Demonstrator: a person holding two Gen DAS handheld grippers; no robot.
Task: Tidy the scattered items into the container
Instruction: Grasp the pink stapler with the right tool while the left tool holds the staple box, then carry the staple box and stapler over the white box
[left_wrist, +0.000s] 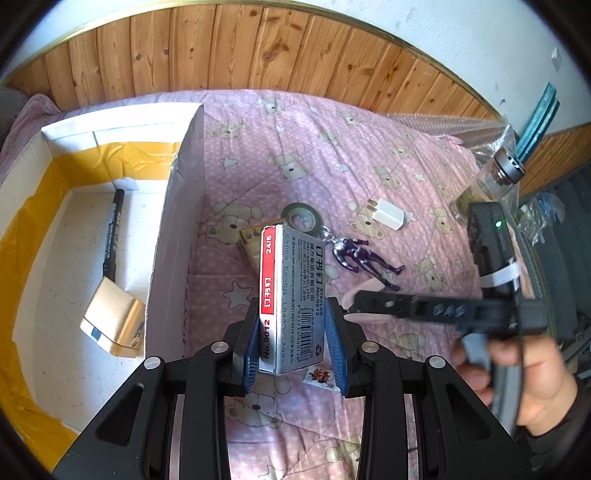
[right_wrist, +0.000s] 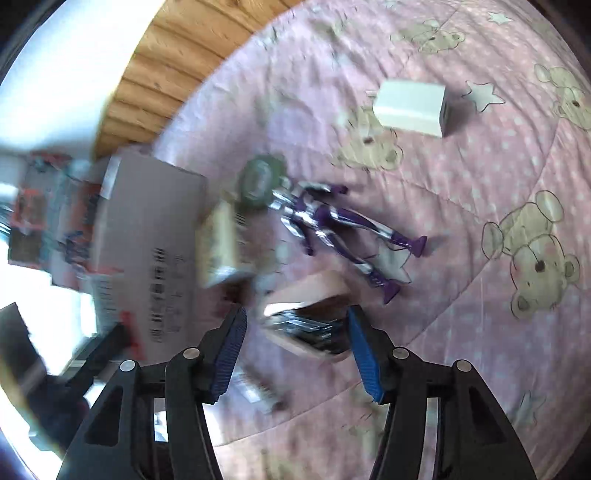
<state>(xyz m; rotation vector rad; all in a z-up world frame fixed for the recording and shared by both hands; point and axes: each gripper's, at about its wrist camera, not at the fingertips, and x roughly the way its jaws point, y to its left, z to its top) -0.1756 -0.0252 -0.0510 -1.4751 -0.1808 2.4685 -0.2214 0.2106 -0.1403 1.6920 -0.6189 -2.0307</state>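
The job looks only partly done, going by what lies where. In the box (left_wrist: 48, 155) to my left there are already a black pen (left_wrist: 112, 236) and a small tan-and-white packet (left_wrist: 112, 325). My left claw (left_wrist: 297, 343) is pinching a staple box (left_wrist: 291, 291), blue pads pressed on its two sides, held above the pink quilt (left_wrist: 332, 147) just beside the box wall; it has yet to go in. Still out on the quilt are a green tape roll (left_wrist: 301, 216), a purple figure (left_wrist: 364, 260) on a keyring, a white charger (left_wrist: 386, 214), a tan box (left_wrist: 251, 240) half hidden behind the staples, and a small flat pink thing (right_wrist: 314, 314) that my right claw (right_wrist: 295, 350) stands over, jaws spread, nothing pinched; that view is blurred, so I cannot tell what the pink thing is. A glass jar (left_wrist: 487, 184) sits at the quilt's edge; whether it belongs to the tidying I can't judge. The staple box reads "No.0012", "24/6", "STAPLES", "DELI GROUP CO., LTD", Chinese characters, a barcode. The pen's print is too small to read.
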